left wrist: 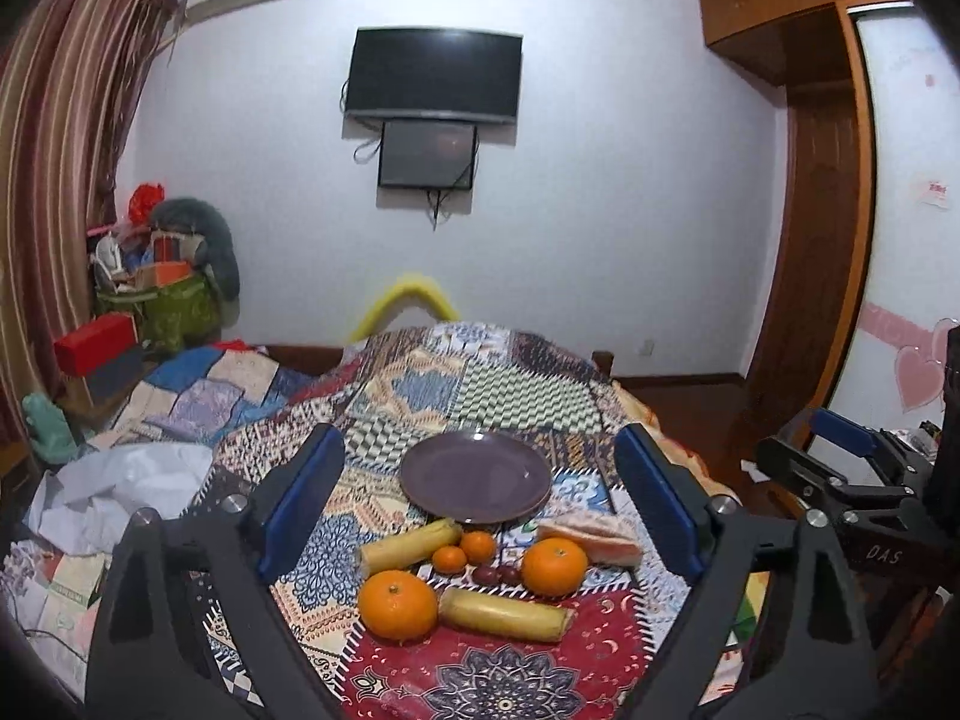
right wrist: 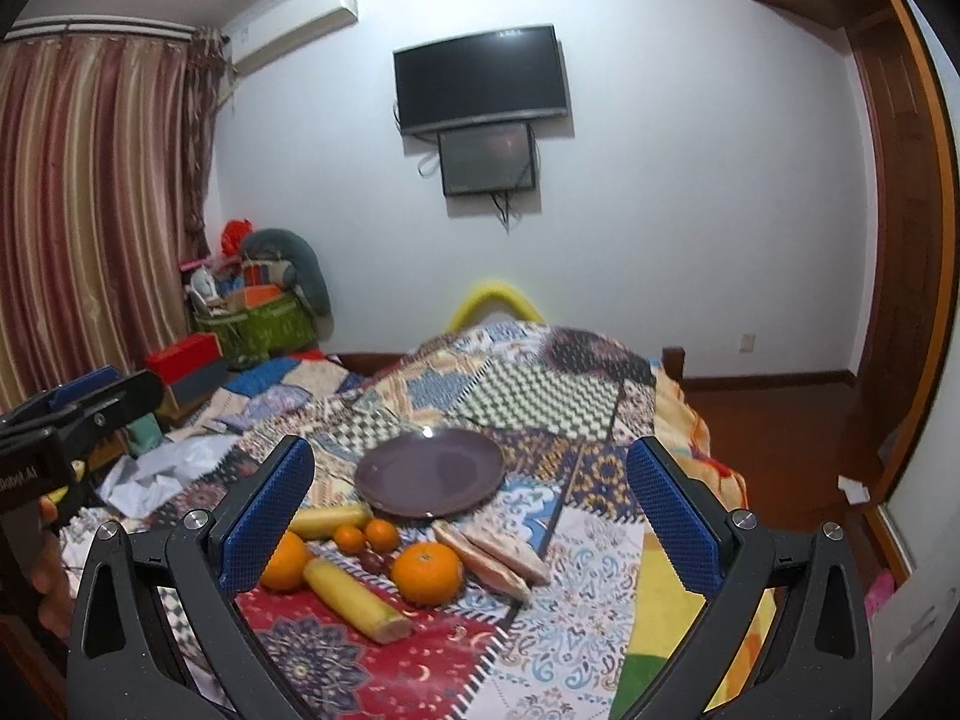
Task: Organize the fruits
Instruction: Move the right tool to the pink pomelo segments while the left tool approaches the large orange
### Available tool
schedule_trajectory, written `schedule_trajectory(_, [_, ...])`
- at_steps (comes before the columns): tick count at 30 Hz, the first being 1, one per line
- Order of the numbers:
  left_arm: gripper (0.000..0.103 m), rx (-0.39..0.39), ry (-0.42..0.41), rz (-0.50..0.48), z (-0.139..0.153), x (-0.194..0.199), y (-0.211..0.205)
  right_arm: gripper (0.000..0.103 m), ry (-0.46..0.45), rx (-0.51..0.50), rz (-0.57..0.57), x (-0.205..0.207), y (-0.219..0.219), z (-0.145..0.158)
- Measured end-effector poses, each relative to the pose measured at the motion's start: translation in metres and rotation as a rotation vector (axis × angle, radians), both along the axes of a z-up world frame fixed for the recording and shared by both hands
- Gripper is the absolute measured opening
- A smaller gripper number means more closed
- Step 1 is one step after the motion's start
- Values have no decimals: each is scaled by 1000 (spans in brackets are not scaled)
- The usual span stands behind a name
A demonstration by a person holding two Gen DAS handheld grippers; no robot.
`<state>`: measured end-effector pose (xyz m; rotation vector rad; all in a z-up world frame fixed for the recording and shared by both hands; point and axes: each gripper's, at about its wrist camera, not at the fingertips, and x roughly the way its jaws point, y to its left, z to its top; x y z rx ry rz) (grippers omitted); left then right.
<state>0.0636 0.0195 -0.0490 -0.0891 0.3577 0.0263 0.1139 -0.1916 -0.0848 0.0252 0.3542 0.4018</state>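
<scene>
Left gripper [left wrist: 480, 510]: jaws wide apart, nothing between.
Right gripper [right wrist: 468, 516]: jaws apart, empty.
Near banana [left wrist: 505, 614]: on quilt [left wrist: 480, 396], long axis 9-to-3, beside orange [left wrist: 398, 604].
Far banana [left wrist: 411, 546]: tilted toward 2.
Plate [left wrist: 475, 474]: at 12, beyond fruit.

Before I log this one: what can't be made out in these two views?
- Left orange: partly behind the right tongs' blue pad, right wrist view.
- Dark small fruits: too small to identify, both views.
- Left tongs: seen from the right wrist view, only the body shows, cut by the left edge.
</scene>
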Motion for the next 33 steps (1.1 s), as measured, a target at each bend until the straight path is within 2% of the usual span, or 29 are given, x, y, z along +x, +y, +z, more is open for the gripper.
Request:
schedule_trajectory(2, [89,1,27,11,-7,9,5,103,18,-12,-8,8,-2,-5])
schedule_trajectory(8, [78,-1,134,30,-38,42,23,93,81,-71,-20,27,-10,-25])
schedule_trajectory(12, [74,-6,214,47,-62,61,35,84,149,-86,-4,43,-15,-41])
schedule_trajectory(19, [72,-43,365,55,-106,83,57,65,272,-132,11,69,-14,-76])
schedule_trajectory(27, [72,-29,466,42,-143,95,55,62,355,-139,34,96,-11,-99])
schedule_trajectory(33, [72,-46,539,38,-167,105,53,62,410,-131,58,109,-8,-115])
